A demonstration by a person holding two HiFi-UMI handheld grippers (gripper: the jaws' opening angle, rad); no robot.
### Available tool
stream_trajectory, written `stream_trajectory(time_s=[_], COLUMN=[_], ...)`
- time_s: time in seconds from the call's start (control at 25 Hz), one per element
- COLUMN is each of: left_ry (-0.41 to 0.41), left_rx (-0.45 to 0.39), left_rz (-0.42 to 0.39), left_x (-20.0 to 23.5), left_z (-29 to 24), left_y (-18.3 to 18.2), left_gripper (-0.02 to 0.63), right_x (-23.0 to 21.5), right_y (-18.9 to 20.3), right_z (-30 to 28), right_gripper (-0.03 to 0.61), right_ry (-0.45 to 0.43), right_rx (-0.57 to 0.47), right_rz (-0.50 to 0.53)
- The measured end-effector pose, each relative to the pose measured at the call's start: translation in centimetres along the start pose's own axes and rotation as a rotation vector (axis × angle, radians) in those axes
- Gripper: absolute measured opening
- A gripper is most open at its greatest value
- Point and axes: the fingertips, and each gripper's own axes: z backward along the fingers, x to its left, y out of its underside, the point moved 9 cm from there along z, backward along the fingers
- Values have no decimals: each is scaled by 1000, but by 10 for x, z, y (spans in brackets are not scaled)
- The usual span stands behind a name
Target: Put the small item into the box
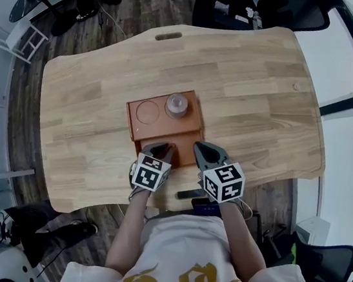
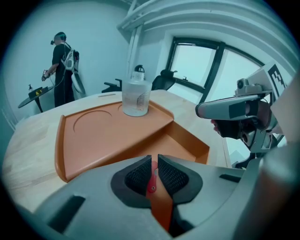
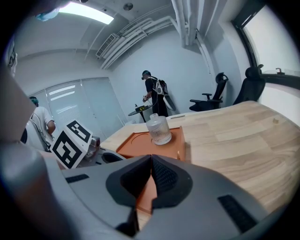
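Note:
An orange box (image 1: pixel 158 130) lies on the wooden table (image 1: pixel 261 97), with a raised shelf and a lower compartment (image 2: pixel 183 146) on its near side. A clear glass bottle (image 1: pixel 177 104) stands on the shelf's right part, also visible in the left gripper view (image 2: pixel 136 97) and the right gripper view (image 3: pixel 159 130). My left gripper (image 1: pixel 160 149) hovers at the box's near edge, shut on a small red item (image 2: pixel 152 180) that shows as a sliver between its pads. My right gripper (image 1: pixel 202 151) is beside it at the box's near right corner, shut with nothing visible between its jaws (image 3: pixel 151 174).
A dark flat object (image 1: pixel 190 194) lies on the table's near edge by my body. A person (image 2: pixel 61 65) stands far off beyond the table, near office chairs (image 3: pixel 210 97). A slot (image 1: pixel 168 36) is cut in the table's far side.

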Motion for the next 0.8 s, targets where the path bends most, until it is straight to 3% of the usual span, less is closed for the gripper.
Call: stream_trajectory(time_s=[0.12,0.44,0.8], left_ry=[12,10,-43], left_rx=[-61,-262,-457], left_rz=[2,113,112], left_x=[-2,-9,-18], left_z=[13,50,103], left_y=[-2,2,-5], left_gripper=[14,9,9], right_x=[5,27,47], right_y=[-2,-3,-13], right_z=[5,24,50], right_gripper=[12,12,12], right_ry=[3,17,44], right_rx=[-18,-62,-150], right_rz=[20,69,82])
